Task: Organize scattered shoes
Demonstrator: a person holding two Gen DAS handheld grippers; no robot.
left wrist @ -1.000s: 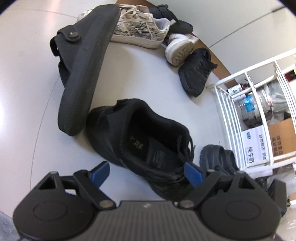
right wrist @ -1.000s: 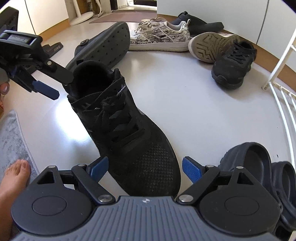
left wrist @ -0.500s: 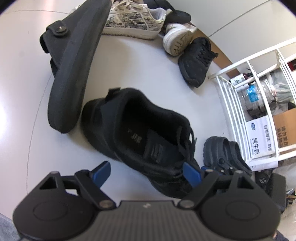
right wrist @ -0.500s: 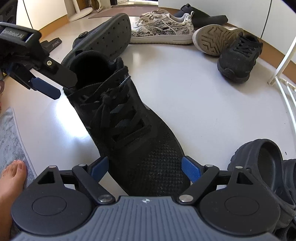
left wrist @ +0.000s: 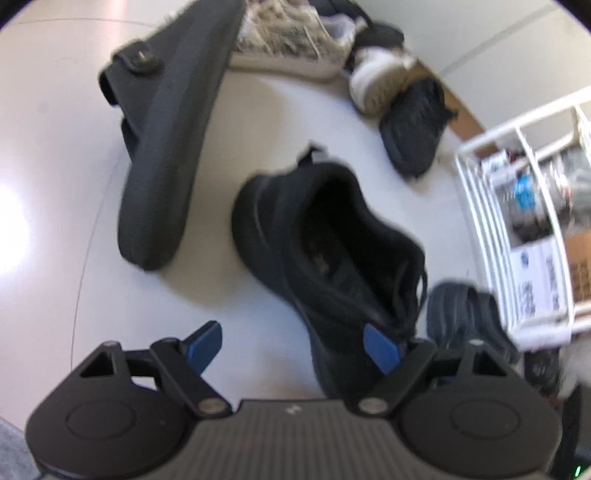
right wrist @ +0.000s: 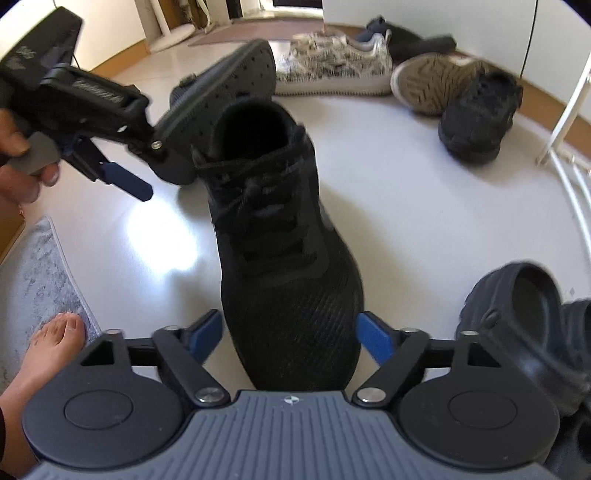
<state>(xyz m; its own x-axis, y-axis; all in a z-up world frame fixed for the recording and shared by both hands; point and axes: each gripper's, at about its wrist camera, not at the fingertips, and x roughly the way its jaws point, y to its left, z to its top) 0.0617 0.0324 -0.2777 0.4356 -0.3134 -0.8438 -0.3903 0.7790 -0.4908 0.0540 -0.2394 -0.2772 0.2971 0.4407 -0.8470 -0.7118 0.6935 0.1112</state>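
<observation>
A pale, glossy floor (right wrist: 388,192) reflects a bright patch of light. A white wire rack (left wrist: 517,236) stands at the right, holding boxes. A grey rug (right wrist: 40,269) lies at the left, and white walls (right wrist: 461,18) rise beyond a wooden skirting strip.

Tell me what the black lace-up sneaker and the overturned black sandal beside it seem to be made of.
Black sneaker: looks like matte knit or mesh fabric; a fine woven texture shows across the toe, with fabric laces above.
Overturned sandal: probably moulded foam or rubber, matte; its sole is one smooth piece with small dimples.
</observation>
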